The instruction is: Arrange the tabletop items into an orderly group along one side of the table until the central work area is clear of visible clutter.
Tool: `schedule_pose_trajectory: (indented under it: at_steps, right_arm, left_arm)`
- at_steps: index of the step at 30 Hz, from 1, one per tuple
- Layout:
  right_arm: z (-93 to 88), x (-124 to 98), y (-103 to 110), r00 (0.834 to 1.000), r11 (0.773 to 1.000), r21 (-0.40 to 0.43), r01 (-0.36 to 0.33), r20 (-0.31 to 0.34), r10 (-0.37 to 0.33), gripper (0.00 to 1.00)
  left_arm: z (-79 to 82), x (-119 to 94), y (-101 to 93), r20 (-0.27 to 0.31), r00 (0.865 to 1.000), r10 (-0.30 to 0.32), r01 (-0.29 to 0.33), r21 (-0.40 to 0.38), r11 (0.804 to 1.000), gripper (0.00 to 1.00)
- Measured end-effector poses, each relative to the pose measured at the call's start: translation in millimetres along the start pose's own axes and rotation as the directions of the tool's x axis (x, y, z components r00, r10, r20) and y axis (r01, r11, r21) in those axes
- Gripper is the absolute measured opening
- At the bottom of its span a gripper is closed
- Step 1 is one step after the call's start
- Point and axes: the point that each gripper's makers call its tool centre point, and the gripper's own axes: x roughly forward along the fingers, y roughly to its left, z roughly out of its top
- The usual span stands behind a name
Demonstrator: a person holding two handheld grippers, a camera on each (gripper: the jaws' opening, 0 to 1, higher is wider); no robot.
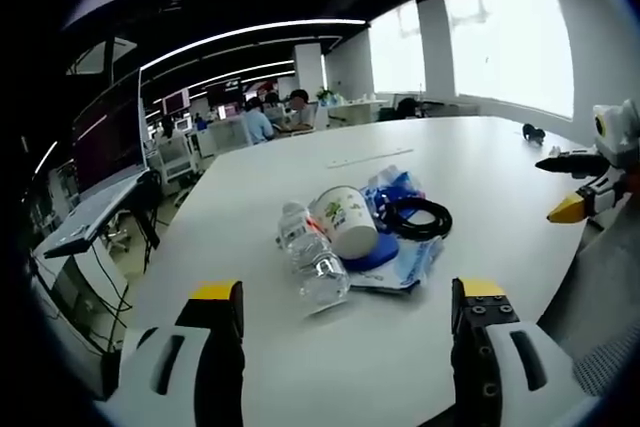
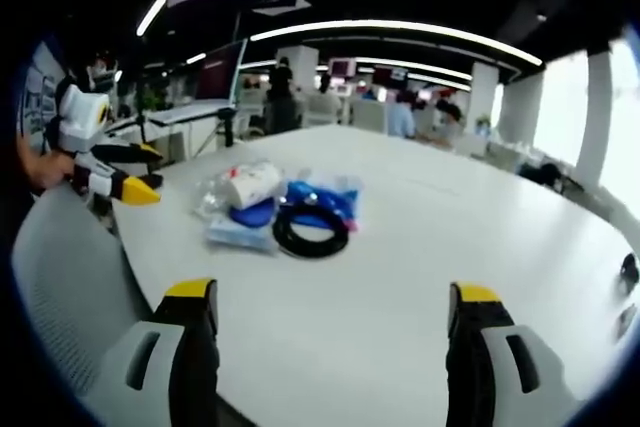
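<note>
A: What is being shown on the bench (image 1: 470, 177)?

B: A cluster is being kept together: a clear bottle (image 1: 312, 257) is lying beside the paper cup (image 1: 345, 220), which is tipped on its side over blue packets (image 1: 398, 252); a black cable coil (image 1: 417, 217) is resting just behind the cup.

A: And the grippers?

B: The left gripper (image 1: 348, 322) is being held with jaws wide apart and empty, short of the cup. The right gripper (image 2: 330, 322) is likewise being held spread and empty, facing the coil, probably so the pile can be approached from two sides.
</note>
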Motion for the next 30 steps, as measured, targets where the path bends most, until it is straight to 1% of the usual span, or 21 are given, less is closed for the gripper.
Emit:
schedule_pose_trajectory:
  at_steps: [4, 5, 7, 9, 10, 11, 12, 13, 14, 17, 18, 20, 22, 24, 26, 27, 28, 30]
  right_arm:
    - [0.5, 2, 5, 0.999, 0.999, 0.002, -0.032, -0.001, 0.032, 0.95]
    - [0.4, 3, 9, 0.999, 0.999, -0.001, -0.052, -0.004, 0.052, 0.96]
    - [1.5, 4, 14, 0.997, 0.997, -0.021, -0.071, -0.003, 0.071, 0.96]
    - [3.8, 5, 18, 0.995, 0.995, -0.033, -0.095, 0.002, 0.095, 0.96]
    - [5.0, 6, 19, 0.995, 0.994, -0.037, -0.100, 0.005, 0.100, 0.96]
    - [7.4, 7, 20, 0.994, 0.993, -0.044, -0.108, 0.010, 0.108, 0.96]
    - [9.4, 9, 21, 0.993, 0.992, -0.044, -0.115, 0.013, 0.116, 0.96]
    - [11.6, 10, 22, 0.992, 0.992, -0.041, -0.123, 0.019, 0.123, 0.96]
    - [13.9, 11, 23, 0.991, 0.991, -0.041, -0.129, 0.025, 0.130, 0.96]
    - [22.9, 14, 27, 0.987, 0.987, -0.041, -0.156, 0.033, 0.158, 0.96]
    - [26.4, 15, 28, 0.986, 0.986, -0.043, -0.161, 0.040, 0.163, 0.96]
    - [36.0, 16, 29, 0.983, 0.984, -0.038, -0.171, 0.058, 0.173, 0.96]
    - [42.8, 18, 29, 0.982, 0.984, -0.032, -0.176, 0.069, 0.177, 0.97]
    - [51.0, 21, 30, 0.979, 0.982, -0.039, -0.185, 0.083, 0.188, 0.97]
    - [58.4, 25, 31, 0.976, 0.979, -0.046, -0.196, 0.088, 0.200, 0.97]
    - [61.3, 26, 31, 0.975, 0.979, -0.050, -0.199, 0.092, 0.203, 0.97]
    - [65.7, 27, 31, 0.973, 0.977, -0.054, -0.206, 0.098, 0.210, 0.97]
    - [70.3, 28, 31, 0.971, 0.976, -0.054, -0.211, 0.102, 0.216, 0.97]
  left_arm:
    - [2.5, -1, 2.7, 0.010, 1.000, 0.013, -0.013, -0.007, 1.000, 0.85]
    - [0.2, -1, 2.0, -0.003, 1.000, 0.007, -0.007, -0.016, 1.000, 0.85]
    - [-2.7, 0, 3.2, -0.017, 1.000, 0.008, -0.008, -0.025, 1.000, 0.86]
    - [-5.3, 1, 8.5, -0.027, 1.000, 0.013, -0.014, -0.034, 0.999, 0.86]
    - [-7.9, 1, 11.8, -0.039, 0.999, 0.018, -0.021, -0.059, 0.998, 0.86]
    - [-10.5, 2, 16.8, -0.045, 0.999, 0.021, -0.026, -0.116, 0.993, 0.86]
    - [-13.3, 3, 20.0, -0.057, 0.998, 0.020, -0.028, -0.137, 0.990, 0.86]
    - [-18.3, 4, 26.1, -0.081, 0.996, 0.022, -0.034, -0.153, 0.988, 0.87]
    - [-19.2, 5, 30.3, -0.082, 0.996, 0.027, -0.040, -0.159, 0.986, 0.87]
    - [-22.0, 10, 35.4, -0.108, 0.994, 0.012, -0.029, -0.160, 0.987, 0.85]
    - [-20.1, 13, 37.6, -0.116, 0.993, 0.013, -0.029, -0.141, 0.990, 0.84]
    - [-13.5, 17, 39.6, -0.114, 0.993, 0.008, -0.023, -0.129, 0.991, 0.82]
    - [0.7, 26, 42.5, -0.101, 0.995, 0.002, -0.013, -0.113, 0.993, 0.81]
    - [9.4, 36, 45.4, -0.100, 0.995, -0.002, -0.007, -0.091, 0.996, 0.79]
    - [15.5, 44, 47.5, -0.099, 0.995, -0.006, -0.003, -0.089, 0.996, 0.75]
    - [20.2, 49, 49.0, -0.086, 0.996, -0.010, 0.003, -0.081, 0.997, 0.72]
    - [22.0, 51, 49.8, -0.080, 0.997, -0.007, 0.001, -0.075, 0.997, 0.69]
    - [24.5, 58, 53.7, -0.082, 0.997, 0.006, -0.011, -0.058, 0.998, 0.67]
